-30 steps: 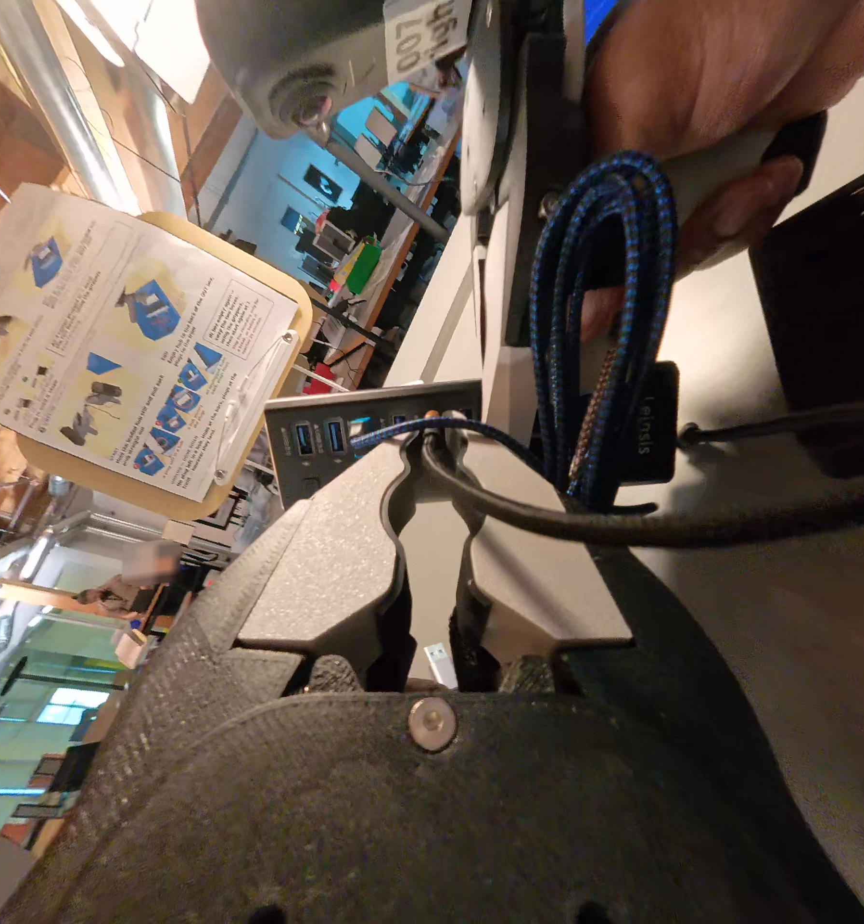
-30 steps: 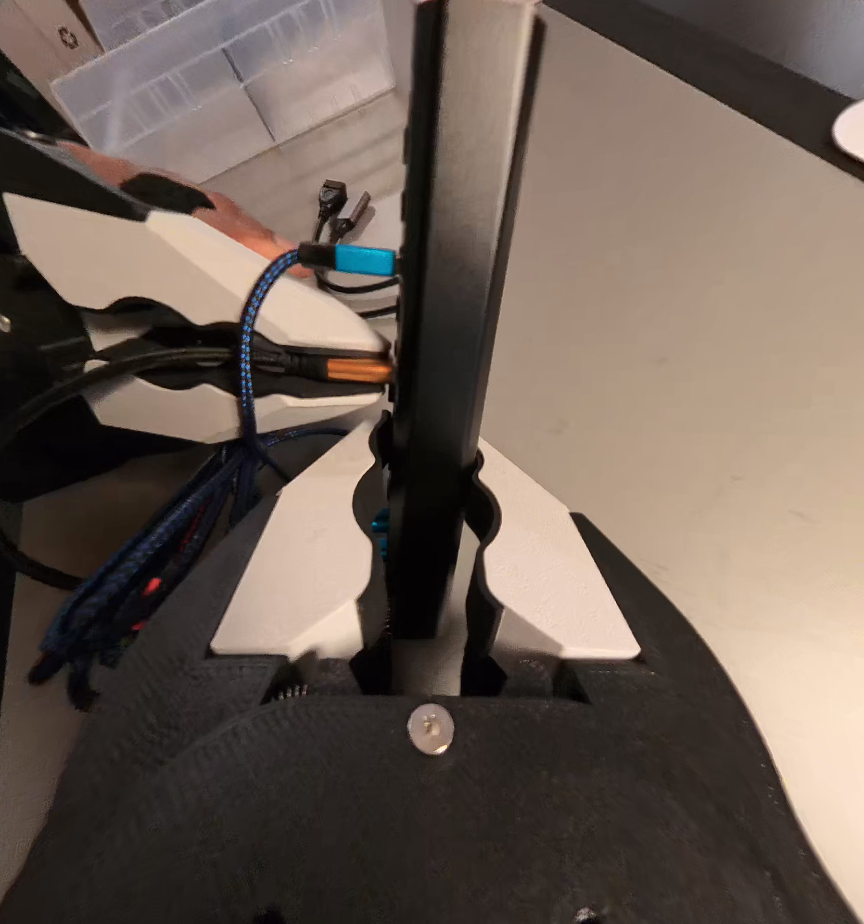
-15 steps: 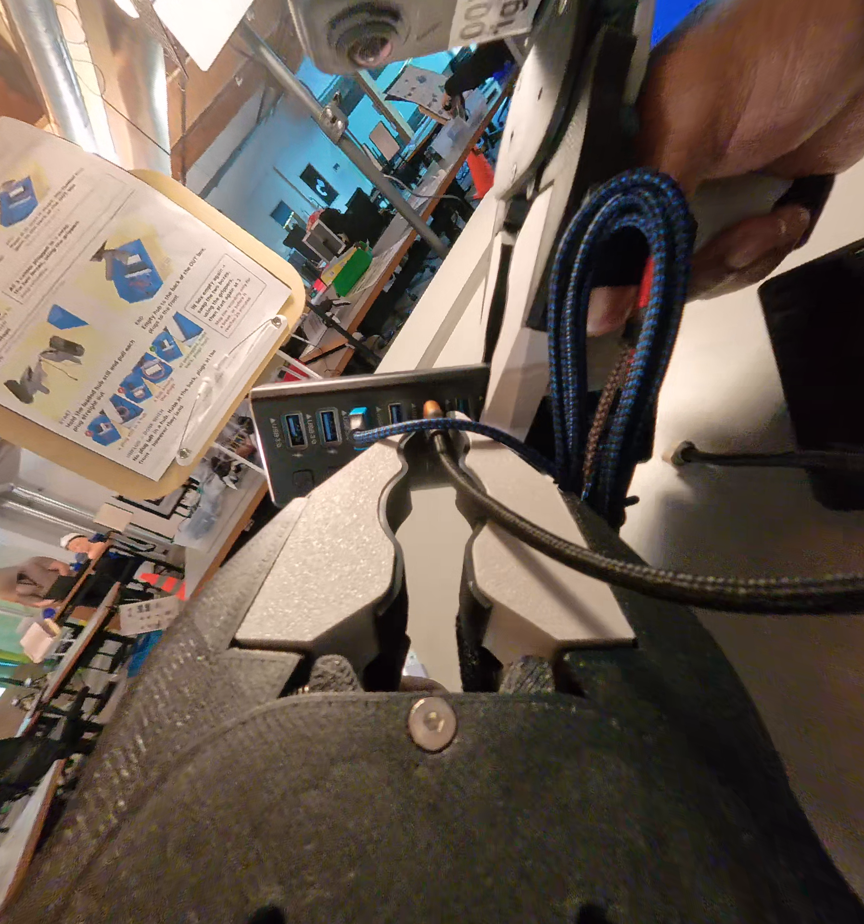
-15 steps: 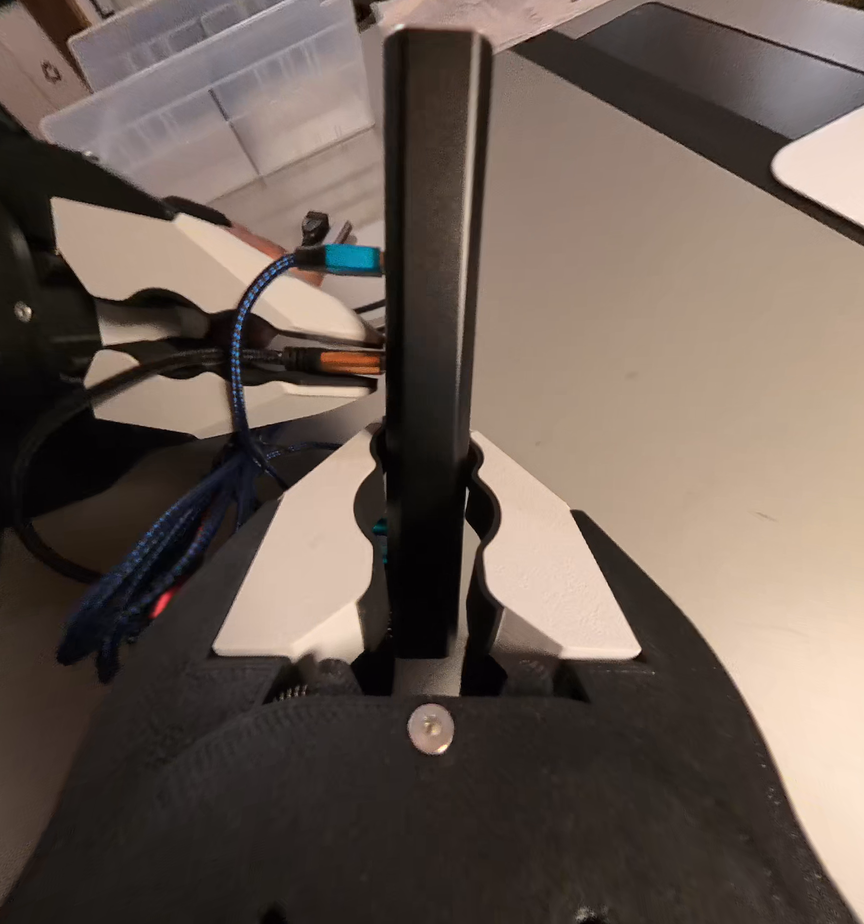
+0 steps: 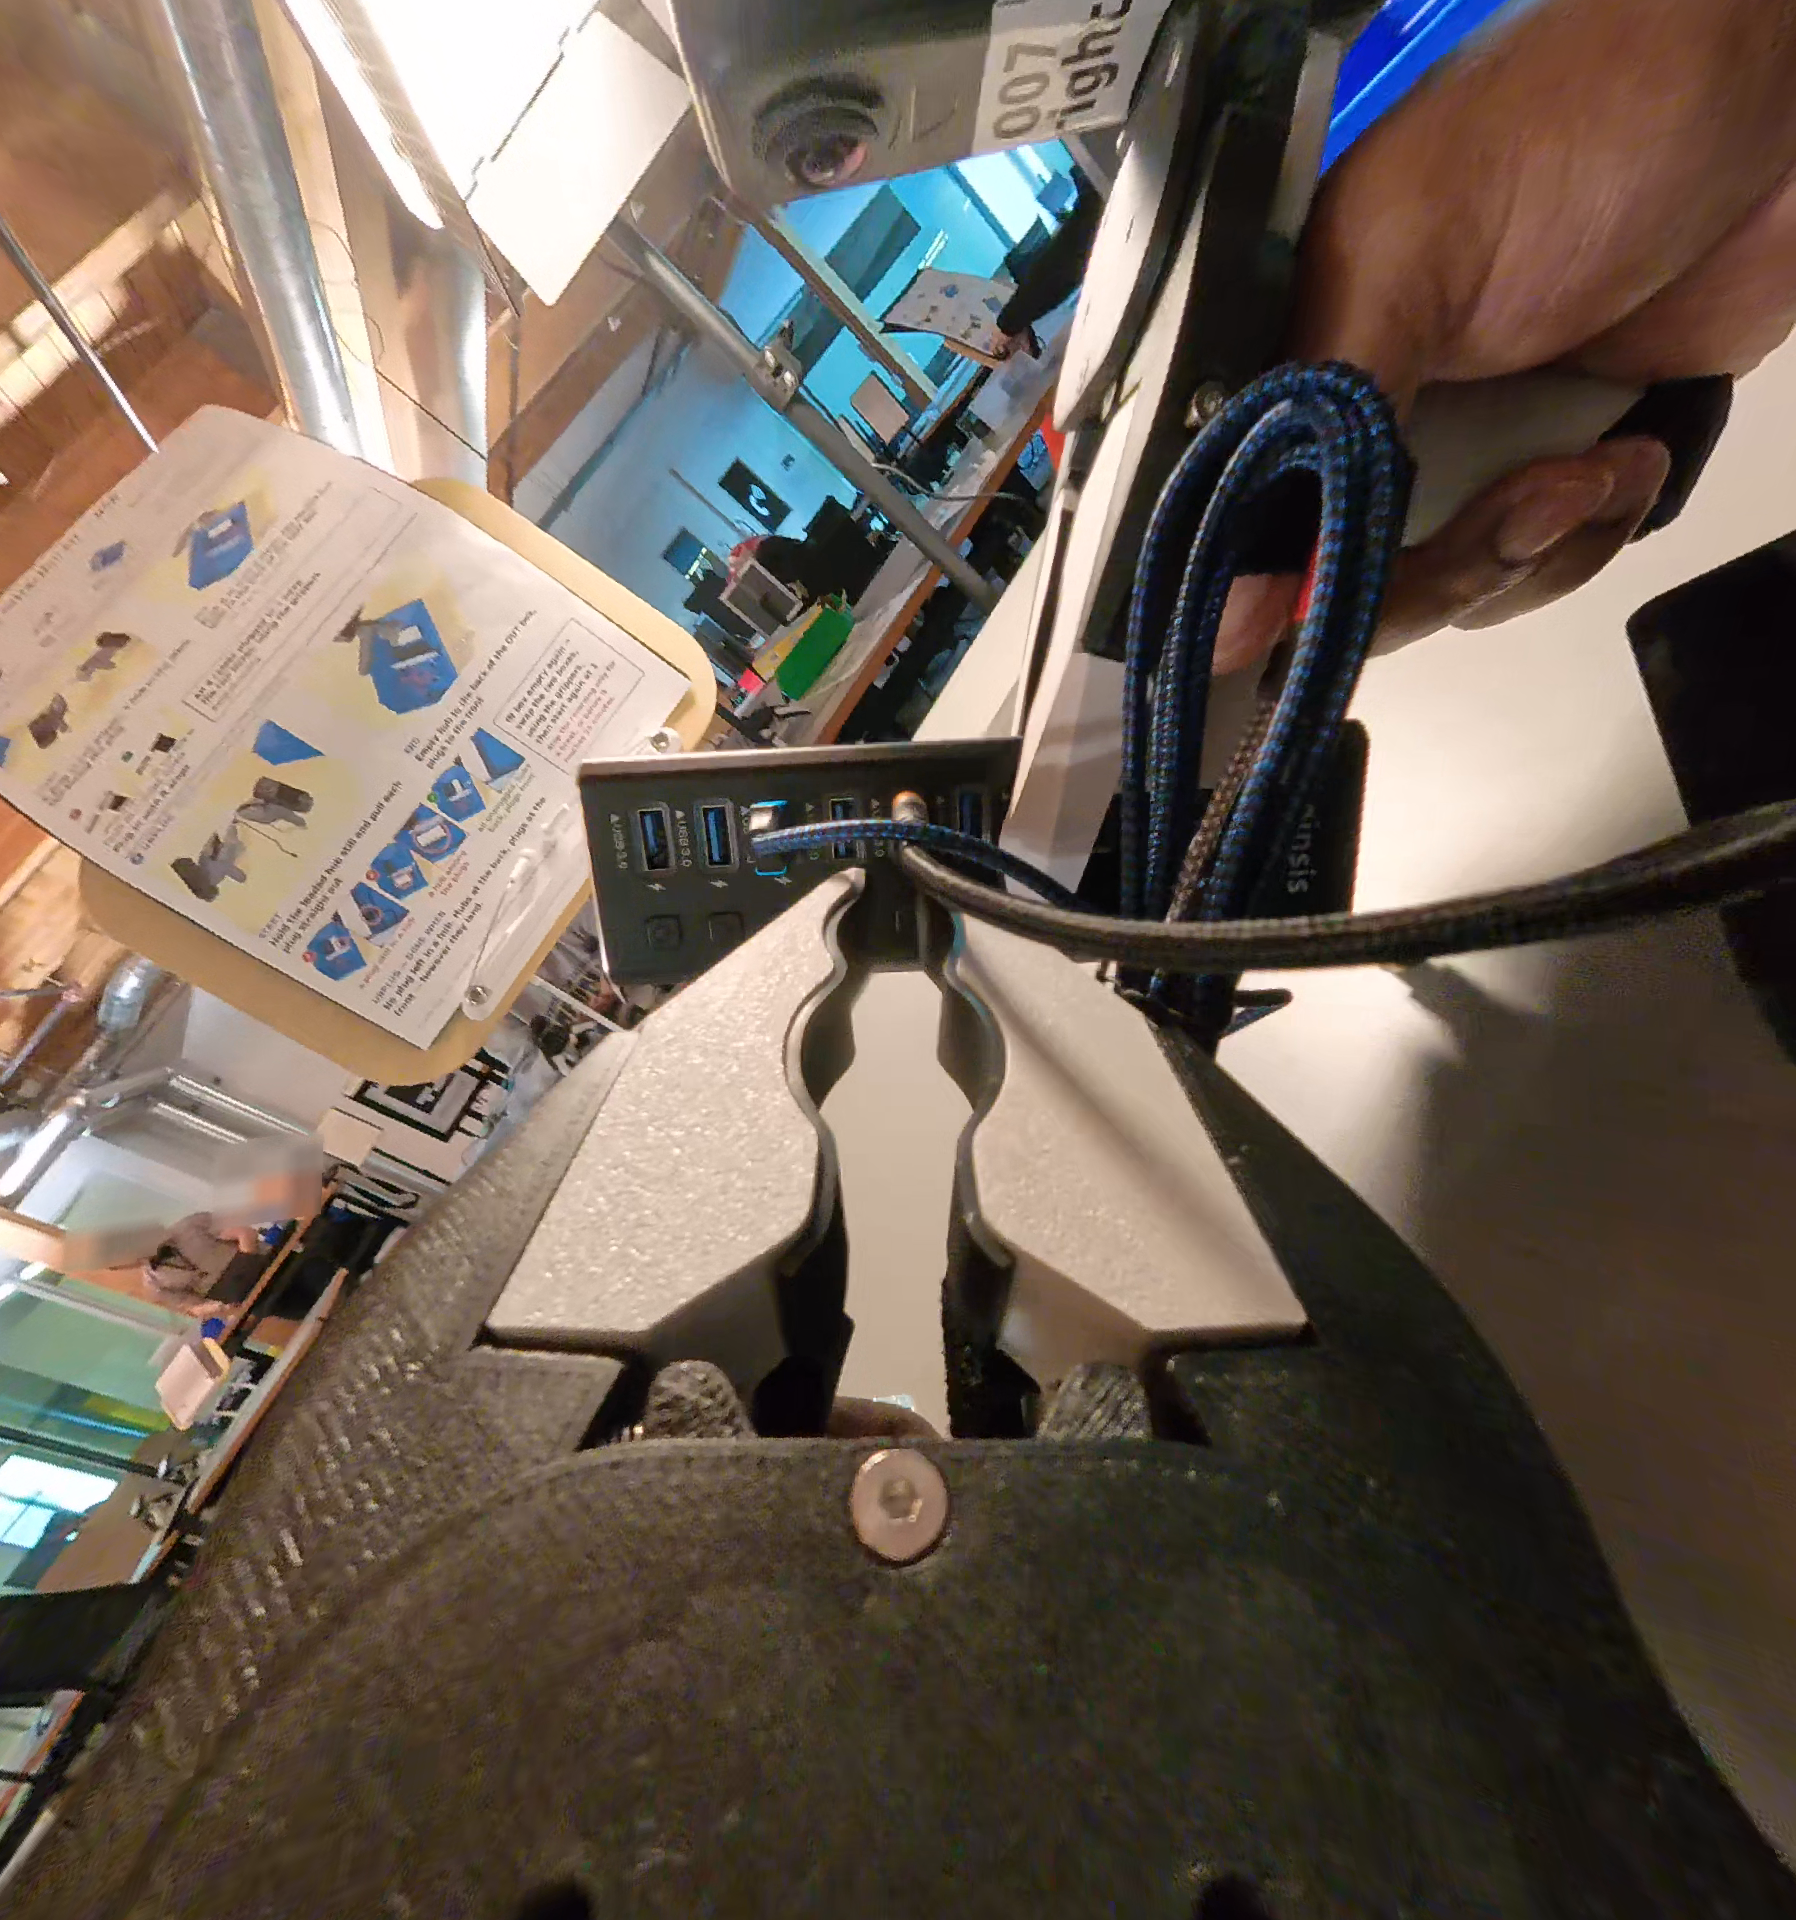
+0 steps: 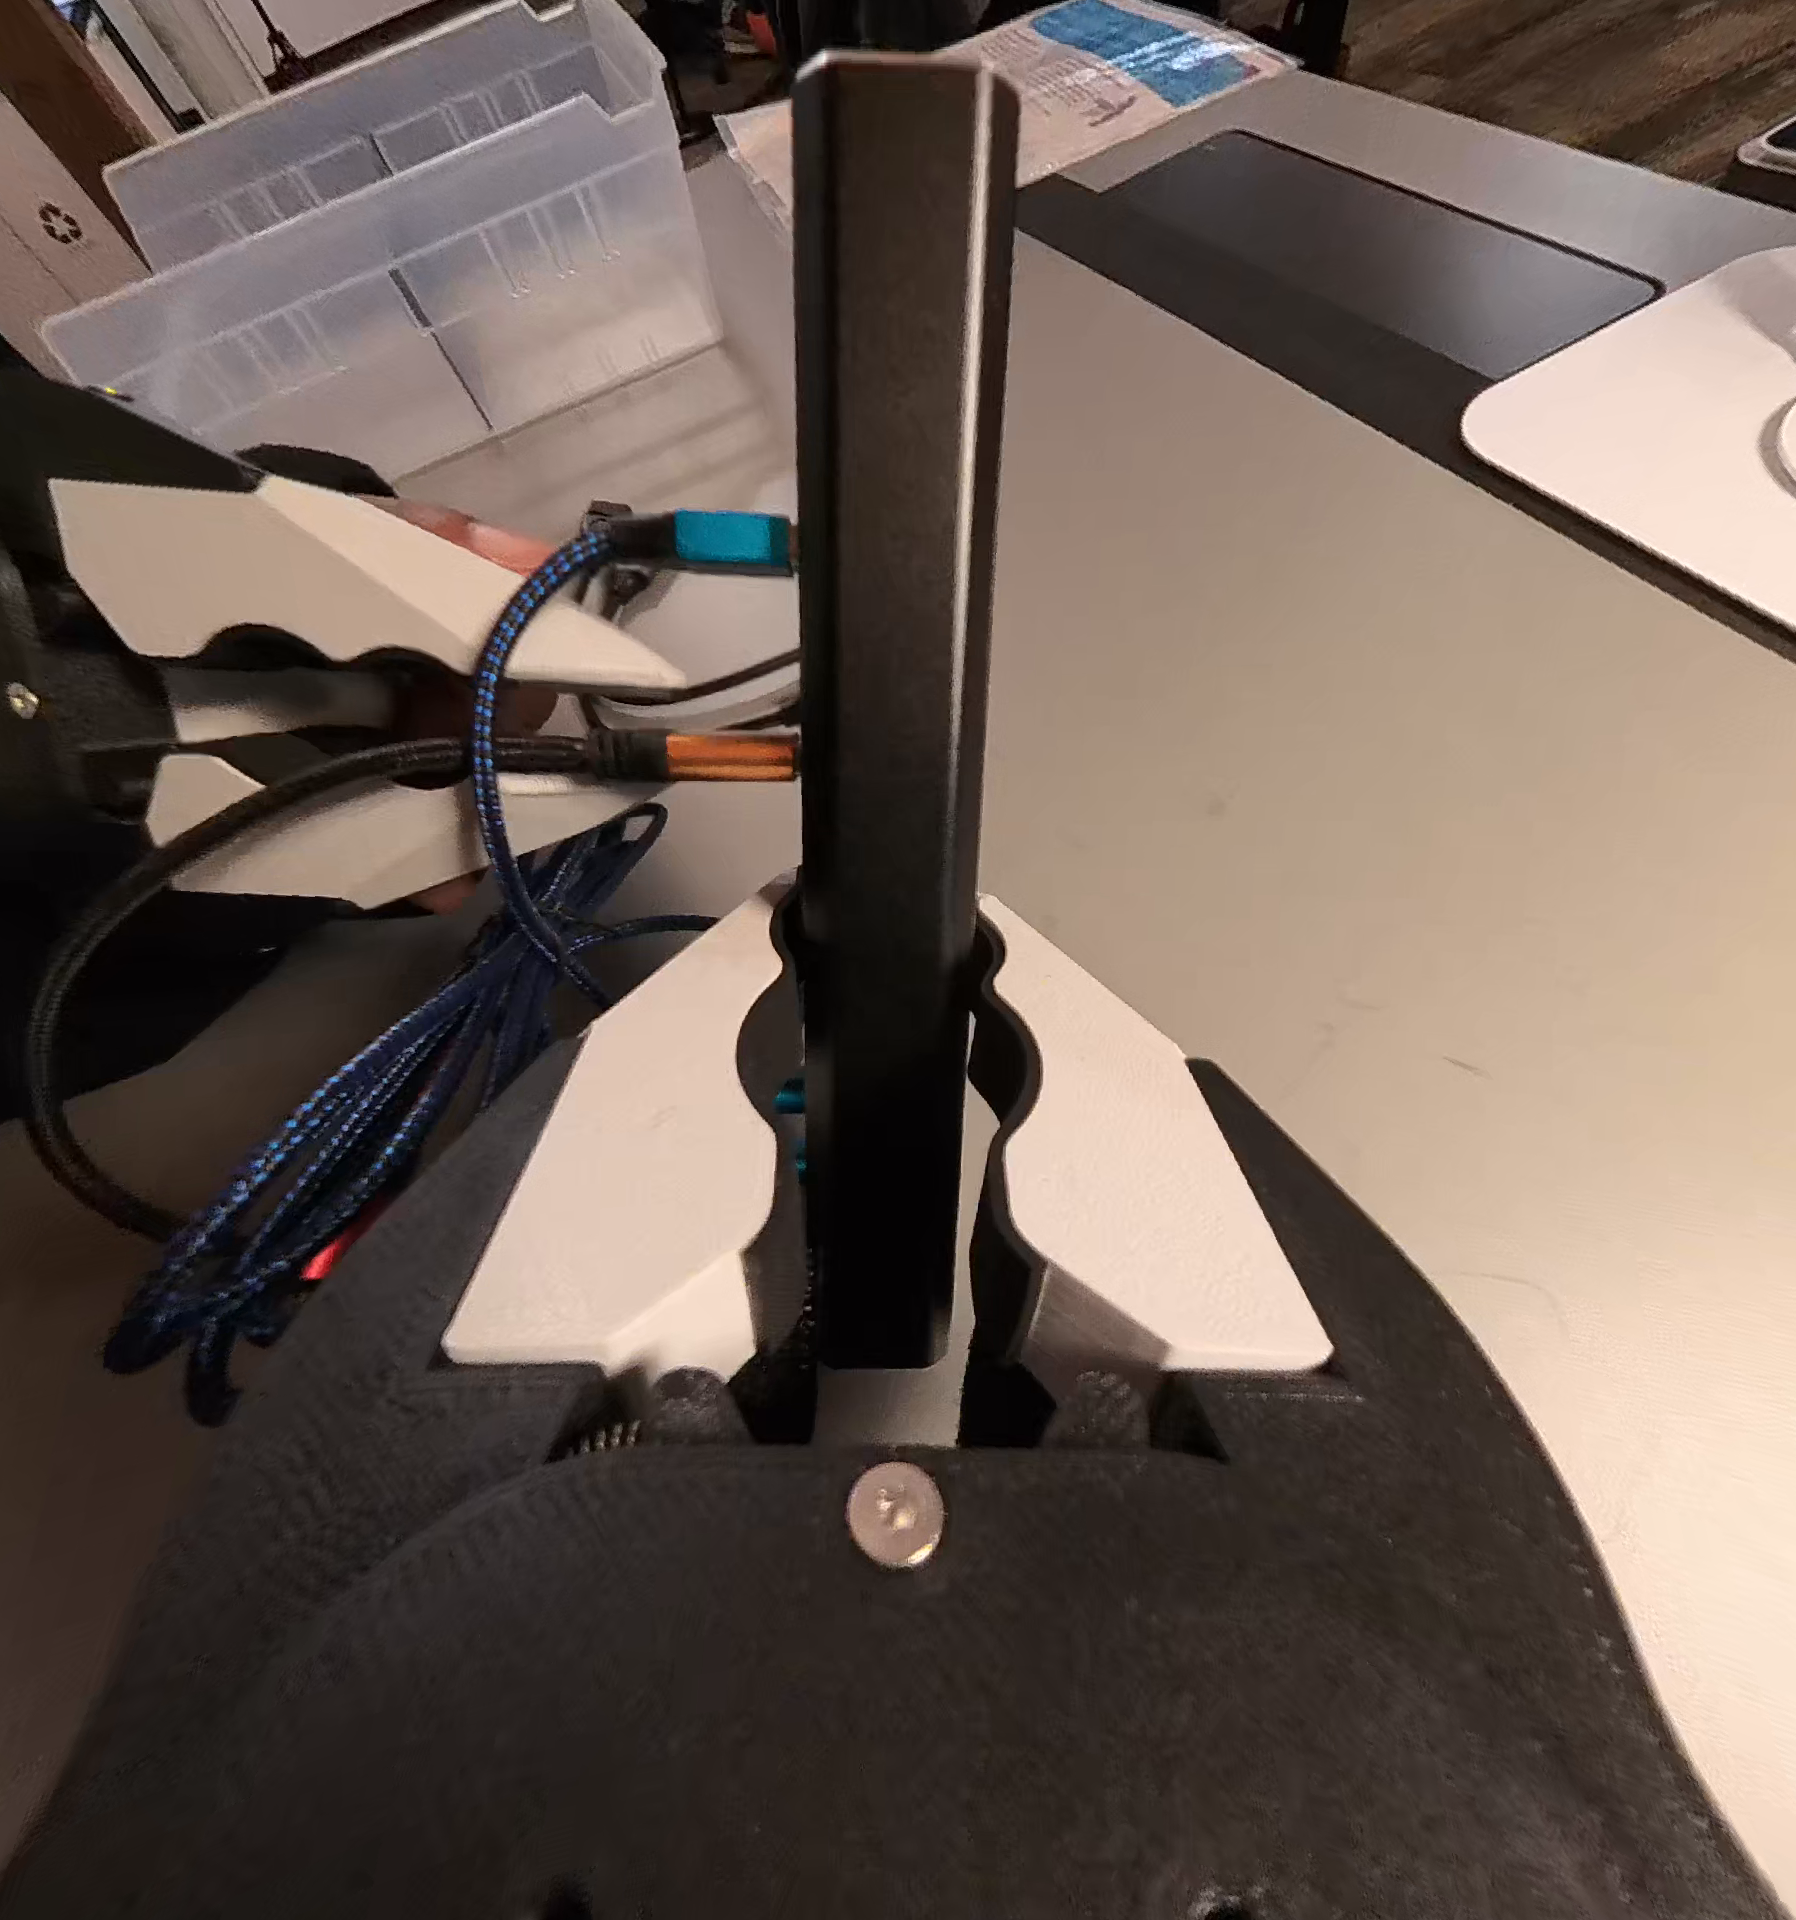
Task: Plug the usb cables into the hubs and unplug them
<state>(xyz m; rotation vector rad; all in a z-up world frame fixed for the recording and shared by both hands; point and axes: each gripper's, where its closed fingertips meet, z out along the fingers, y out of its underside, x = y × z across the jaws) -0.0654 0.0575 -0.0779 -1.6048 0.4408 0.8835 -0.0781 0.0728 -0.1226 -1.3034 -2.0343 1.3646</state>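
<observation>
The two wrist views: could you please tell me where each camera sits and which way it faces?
Left wrist view: on the left gripper, facing the hub port side; own fingers, right gripper and hand show.
Right wrist view: on the right gripper, looking along the hub's edge over the table; own fingers and left gripper show.
Shared: hub, orange plug, blue cable.

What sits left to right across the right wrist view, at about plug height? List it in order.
white-fingered left gripper → copper-orange USB plug on its black braided cable → upright black USB hub → pale tabletop → white flat mat at the right edge
</observation>
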